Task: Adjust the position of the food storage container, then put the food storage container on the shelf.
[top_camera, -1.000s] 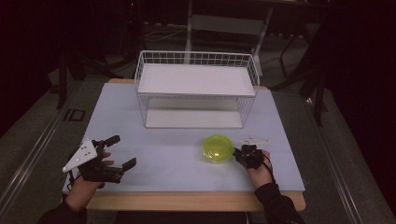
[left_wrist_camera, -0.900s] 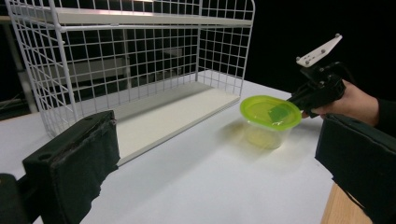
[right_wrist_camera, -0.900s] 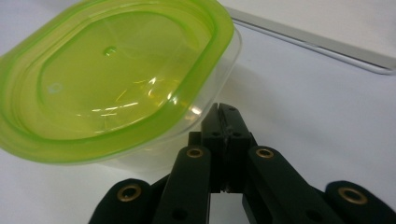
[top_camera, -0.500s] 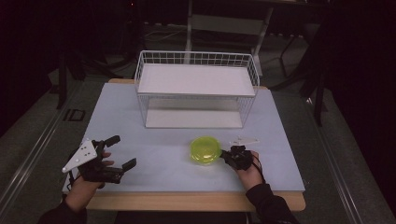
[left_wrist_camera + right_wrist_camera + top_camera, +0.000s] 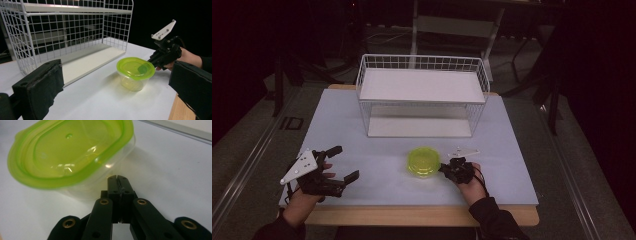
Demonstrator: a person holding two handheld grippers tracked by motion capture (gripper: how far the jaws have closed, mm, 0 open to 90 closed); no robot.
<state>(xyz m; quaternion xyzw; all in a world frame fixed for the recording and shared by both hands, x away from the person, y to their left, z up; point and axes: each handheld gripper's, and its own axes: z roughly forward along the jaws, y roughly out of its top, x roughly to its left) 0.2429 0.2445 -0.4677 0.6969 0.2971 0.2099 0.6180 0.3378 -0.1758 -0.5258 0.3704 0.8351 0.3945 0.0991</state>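
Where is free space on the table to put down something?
Bare table lies between the left gripper and the green-lidded container, and in front of the wire rack. It is crowded where the right gripper meets the container.

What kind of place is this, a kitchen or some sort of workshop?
Probably a lab or test room, not a kitchen: a bare white table in a dark room holds just a wire rack and a green-lidded container, handled with hand-held grippers.
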